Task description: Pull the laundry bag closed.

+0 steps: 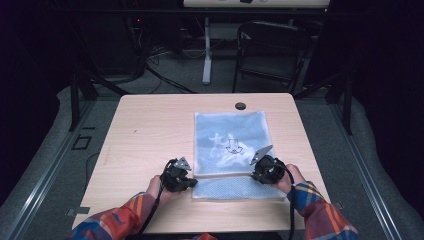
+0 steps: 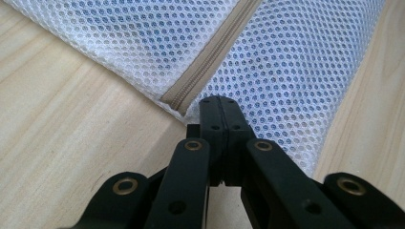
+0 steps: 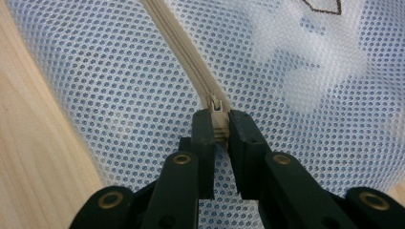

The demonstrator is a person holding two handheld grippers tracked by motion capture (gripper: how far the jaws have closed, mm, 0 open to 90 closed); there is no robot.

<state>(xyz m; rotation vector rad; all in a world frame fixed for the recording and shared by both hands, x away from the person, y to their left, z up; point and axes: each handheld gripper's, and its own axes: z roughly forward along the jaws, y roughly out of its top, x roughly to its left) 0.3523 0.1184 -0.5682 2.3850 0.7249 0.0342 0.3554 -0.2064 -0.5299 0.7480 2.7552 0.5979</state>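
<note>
Right claw [image 3: 218, 125] is clamped on the zipper tab [image 3: 218, 114], left claw [image 2: 219, 110] pinching the mesh bag [image 2: 282, 67] corner beside the zipper's [image 2: 210, 62] end. I'd keep that corner taut and pull the tab straight along the teeth.

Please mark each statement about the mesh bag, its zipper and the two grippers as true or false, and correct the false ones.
1. The right gripper clamps the zipper pull. True.
2. The left gripper is wide open. False: its jaws are shut, at the edge of the mesh bag.
3. The bag lies on a wooden table. True.
4. The zipper is black. False: it is beige.
5. The bag hangs in the air. False: it lies flat.
</note>
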